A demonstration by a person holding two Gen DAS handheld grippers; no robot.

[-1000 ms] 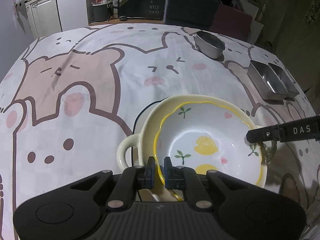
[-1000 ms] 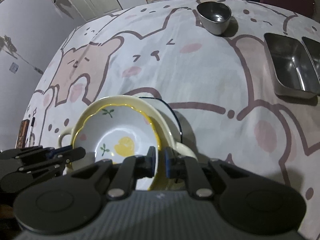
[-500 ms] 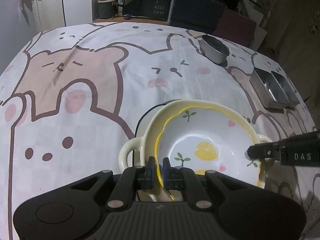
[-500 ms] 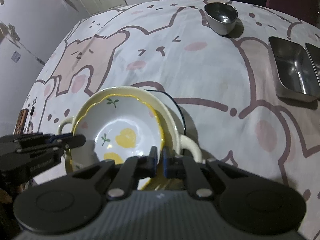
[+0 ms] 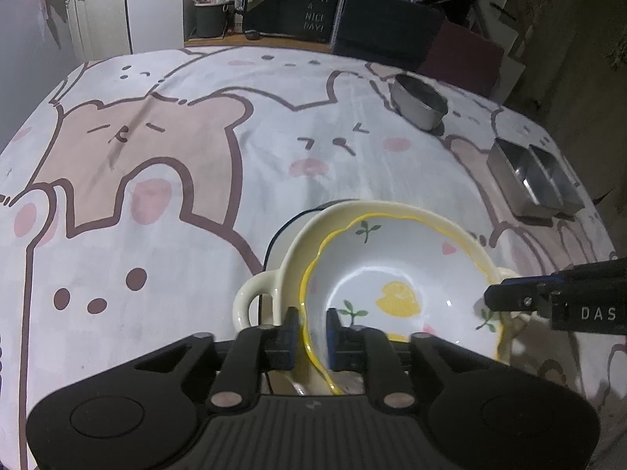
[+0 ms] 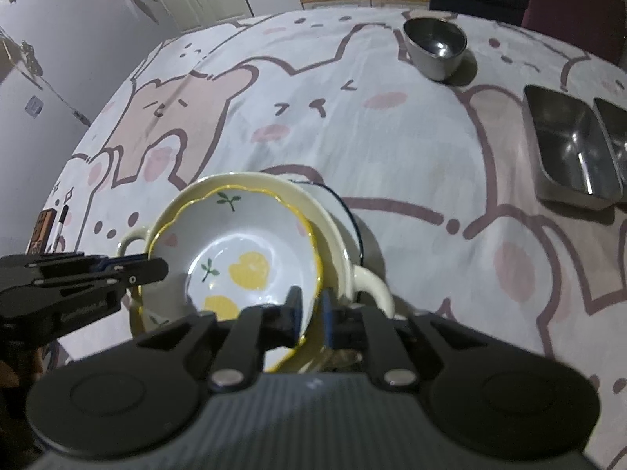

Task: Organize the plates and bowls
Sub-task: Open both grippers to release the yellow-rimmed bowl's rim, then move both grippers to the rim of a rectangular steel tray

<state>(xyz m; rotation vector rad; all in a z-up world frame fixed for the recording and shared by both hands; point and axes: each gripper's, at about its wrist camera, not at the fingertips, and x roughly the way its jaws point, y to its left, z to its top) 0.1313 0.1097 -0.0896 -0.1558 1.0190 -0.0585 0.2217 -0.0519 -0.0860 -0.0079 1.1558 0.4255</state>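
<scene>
Both grippers stand at opposite rims of a lemon-printed bowl nested in a cream handled dish, their jaws just eased apart.

The white scalloped bowl with a yellow rim and lemon print [image 5: 395, 274] sits inside the cream two-handled ceramic dish [image 5: 258, 297], which rests on a white plate with a dark blue edge [image 6: 345, 211] on the bear-patterned tablecloth [image 5: 196, 156]. The left gripper [image 5: 310, 331] straddles the bowl's rim with a visible gap at the pads, no longer pinching. The right gripper [image 6: 311, 313] straddles the opposite rim, likewise slightly parted. A round steel bowl [image 5: 419, 103] and two rectangular steel trays [image 6: 568, 149] stand well apart at the far side.
</scene>
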